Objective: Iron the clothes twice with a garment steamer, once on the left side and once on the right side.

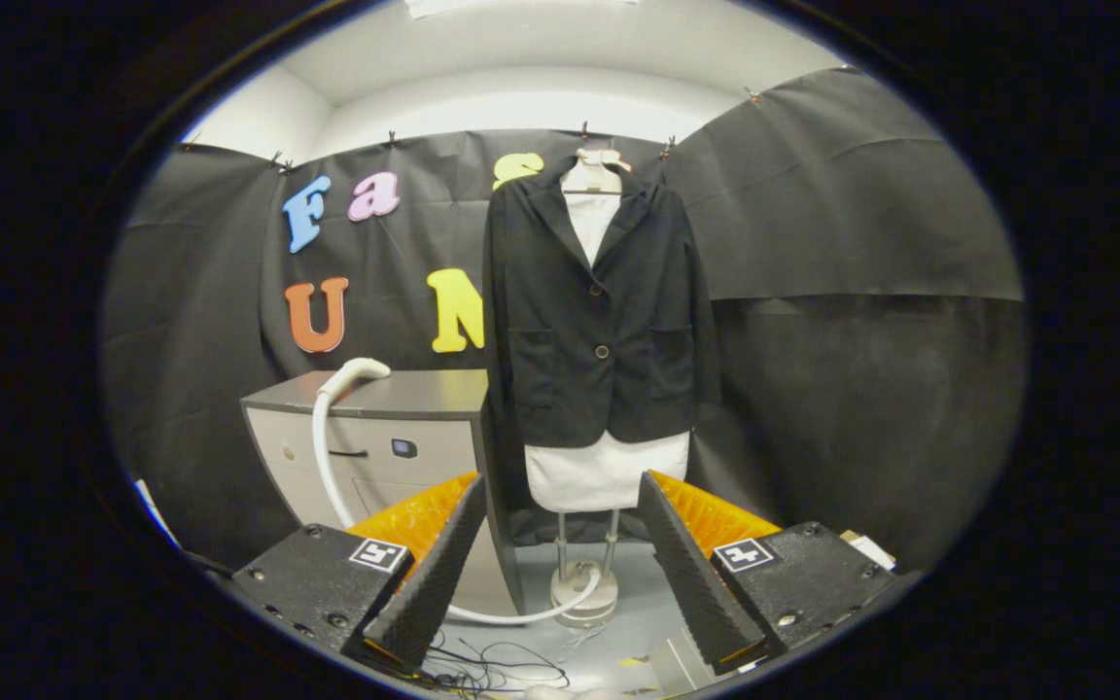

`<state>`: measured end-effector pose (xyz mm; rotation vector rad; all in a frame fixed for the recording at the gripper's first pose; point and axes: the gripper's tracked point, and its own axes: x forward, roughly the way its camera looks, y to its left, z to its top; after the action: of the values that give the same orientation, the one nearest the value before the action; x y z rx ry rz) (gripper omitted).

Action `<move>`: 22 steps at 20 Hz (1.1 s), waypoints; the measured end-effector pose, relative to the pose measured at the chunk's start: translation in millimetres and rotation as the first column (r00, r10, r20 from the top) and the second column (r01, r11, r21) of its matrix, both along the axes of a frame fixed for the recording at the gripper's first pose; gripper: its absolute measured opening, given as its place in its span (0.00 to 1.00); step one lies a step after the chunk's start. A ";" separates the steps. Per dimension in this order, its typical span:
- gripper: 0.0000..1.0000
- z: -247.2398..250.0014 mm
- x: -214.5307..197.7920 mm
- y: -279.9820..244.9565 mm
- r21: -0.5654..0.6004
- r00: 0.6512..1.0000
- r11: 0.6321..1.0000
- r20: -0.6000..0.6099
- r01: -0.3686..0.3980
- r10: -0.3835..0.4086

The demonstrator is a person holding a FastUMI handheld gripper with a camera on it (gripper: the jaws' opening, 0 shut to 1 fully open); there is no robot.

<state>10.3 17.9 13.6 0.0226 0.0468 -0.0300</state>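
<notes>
Nearest the camera, the tool is seen with its two ridged fingers spread wide apart, nothing held between them — a square marker tag sits on each finger block. Thin black cables are strewn on the pale grey floor just below the gap.

Beyond the left finger, a grey cabinet with a pale drawer front is placed against the black cloth wall. On its top, the white curved steamer head is laid, and its white ribbed hose is seen running down the cabinet front, passing behind the left finger, and curling along the floor to the round white base of the stand.

Straight ahead, beyond the gap between the fingers, a black buttoned blazer is hung on a white fabric dress form, which is carried on two thin metal rods rising from that base. The blazer is well apart from the fingers and from the steamer head.

Behind the right finger, the black cloth wall is draped in broad folds.
</notes>
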 end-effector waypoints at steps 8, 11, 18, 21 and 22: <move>0.99 48.9 39.7 58.0 -0.013 0.997 0.997 0.012 -0.074 0.074; 1.00 69.7 68.4 95.9 -0.030 0.992 0.992 0.006 -0.122 0.122; 0.99 90.7 153.9 211.1 -0.046 0.957 0.957 -0.072 -0.285 0.281; 0.99 94.9 192.0 267.9 -0.048 0.935 0.938 -0.105 -0.344 0.337; 0.99 95.2 208.0 285.1 -0.054 0.929 0.932 -0.117 -0.359 0.351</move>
<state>218.4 303.0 108.8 -0.0629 0.1554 0.3308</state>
